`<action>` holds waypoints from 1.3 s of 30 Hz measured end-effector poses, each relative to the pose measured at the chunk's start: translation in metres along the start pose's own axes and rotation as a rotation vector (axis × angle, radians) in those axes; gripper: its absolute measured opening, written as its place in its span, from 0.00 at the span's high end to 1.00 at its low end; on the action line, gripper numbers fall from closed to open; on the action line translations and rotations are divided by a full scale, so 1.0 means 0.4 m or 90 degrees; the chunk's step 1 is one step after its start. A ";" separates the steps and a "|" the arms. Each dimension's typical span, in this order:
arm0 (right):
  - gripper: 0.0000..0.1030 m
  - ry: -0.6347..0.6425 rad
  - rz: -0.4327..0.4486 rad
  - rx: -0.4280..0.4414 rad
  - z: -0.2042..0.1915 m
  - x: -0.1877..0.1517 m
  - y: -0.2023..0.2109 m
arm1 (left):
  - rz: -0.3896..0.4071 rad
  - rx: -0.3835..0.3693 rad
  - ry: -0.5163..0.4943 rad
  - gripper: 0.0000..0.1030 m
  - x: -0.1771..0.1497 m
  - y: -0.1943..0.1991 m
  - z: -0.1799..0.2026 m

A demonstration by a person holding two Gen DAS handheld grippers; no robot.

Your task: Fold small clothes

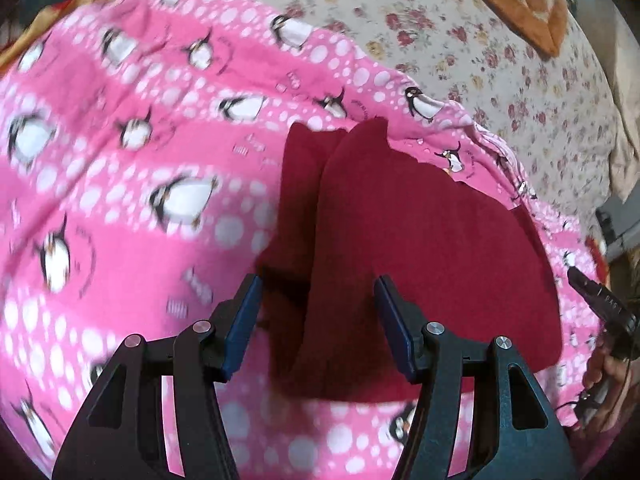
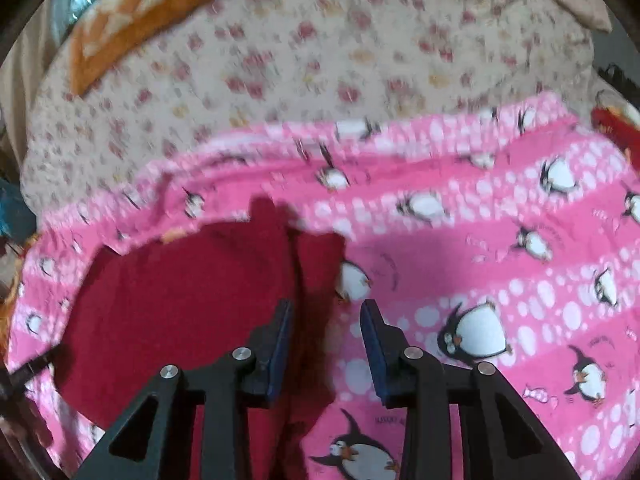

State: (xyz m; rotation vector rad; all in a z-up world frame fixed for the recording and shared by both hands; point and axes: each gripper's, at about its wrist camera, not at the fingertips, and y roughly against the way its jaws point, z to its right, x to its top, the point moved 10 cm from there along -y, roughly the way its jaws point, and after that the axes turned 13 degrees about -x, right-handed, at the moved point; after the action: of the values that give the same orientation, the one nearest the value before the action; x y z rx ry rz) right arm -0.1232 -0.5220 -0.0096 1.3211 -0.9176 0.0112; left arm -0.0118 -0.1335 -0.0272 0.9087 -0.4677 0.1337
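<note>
Folding looks to be midway: the dark red garment (image 1: 420,264) lies on the pink penguin blanket (image 1: 120,184), which covers a bed with a floral sheet (image 1: 500,60), and part of it already seems doubled, with a raised flap or crease running up its middle (the pictures are blurred, so how many layers lie there I cannot tell).

The left gripper (image 1: 318,320) hangs over the near edge of the garment with its jaws moderately wide and nothing pinched; the red cloth shows in the gap between the blue pads, and they do not press on it. The right gripper (image 2: 326,344) stands narrower, its jaws apart and empty, above the garment's edge, with red cloth under one pad and blanket under the other. From the left wrist view, the right gripper's black body and the hand holding it sit at the far right edge, just beside the garment.

In my judgement the next move calls for each gripper to come down on an edge or corner, pinch only the red cloth and not the blanket beneath, then carry it across to lie flat.

An orange patterned cloth (image 2: 152,12) lies well apart, at the far side of the bed.
</note>
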 end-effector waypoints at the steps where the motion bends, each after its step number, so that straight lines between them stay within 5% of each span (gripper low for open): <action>1: 0.67 0.009 0.012 0.024 -0.028 0.008 0.018 | -0.001 -0.001 0.011 0.43 -0.010 0.001 -0.004; 6: 0.64 0.066 -0.020 0.105 -0.180 0.009 -0.014 | 0.002 0.012 0.031 0.43 -0.046 -0.015 -0.027; 9: 0.64 0.044 -0.080 0.019 -0.165 0.002 -0.147 | 0.005 0.018 0.011 0.43 -0.046 -0.027 -0.029; 11: 0.64 0.012 -0.115 0.019 -0.148 -0.001 -0.203 | 0.005 0.021 -0.002 0.43 -0.041 -0.028 -0.024; 15: 0.60 0.026 -0.091 -0.020 -0.180 0.037 -0.151 | 0.001 0.023 -0.010 0.42 -0.029 -0.034 -0.028; 21: 0.53 0.159 -0.086 0.167 -0.518 0.024 -0.050 | 0.006 -0.002 0.009 0.42 -0.027 -0.026 -0.038; 24: 0.53 0.212 -0.087 0.197 -0.663 -0.007 -0.055 | 0.011 -0.020 0.025 0.42 -0.030 -0.016 -0.050; 32: 0.52 0.282 -0.094 0.145 -0.896 -0.065 -0.204 | 0.008 -0.039 0.025 0.39 -0.023 -0.030 -0.054; 39: 0.53 0.260 -0.091 0.139 -0.912 -0.016 -0.187 | 0.010 -0.081 0.061 0.39 -0.020 -0.021 -0.069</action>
State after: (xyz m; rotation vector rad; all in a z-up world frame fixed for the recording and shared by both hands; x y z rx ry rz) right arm 0.1154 -0.2405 -0.0607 1.5142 -0.4830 0.2671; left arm -0.0072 -0.1163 -0.0511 0.7704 -0.3896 0.1595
